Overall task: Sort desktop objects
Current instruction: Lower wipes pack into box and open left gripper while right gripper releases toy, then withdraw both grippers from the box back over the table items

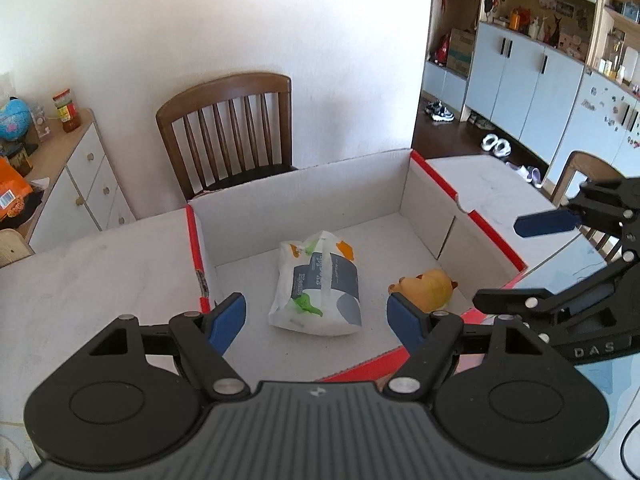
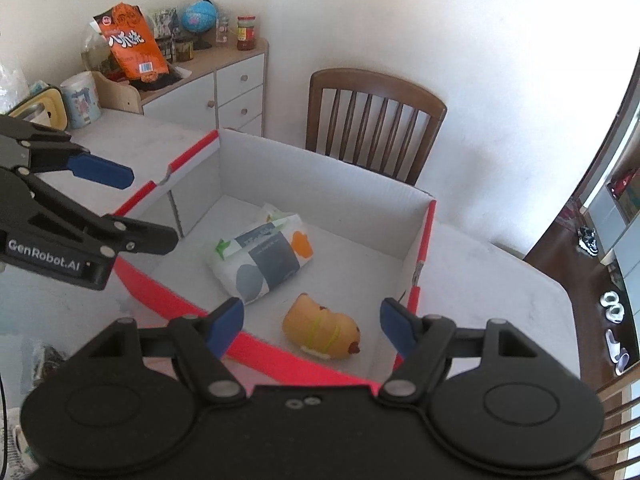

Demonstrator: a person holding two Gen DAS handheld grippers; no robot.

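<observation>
Now hovering above the cardboard box (image 1: 424, 196): left gripper (image 1: 316, 316) and right gripper (image 2: 312, 322) both spread apart, empty. Inside the box, tissue pack (image 1: 316, 288) beside yellow toy (image 2: 320, 332). Best kept wide, clear of the box walls.

Tissue pack (image 1: 316, 284) & toy (image 1: 426, 290) side by side in box (image 1: 304, 192) on table (image 1: 88, 264)
</observation>
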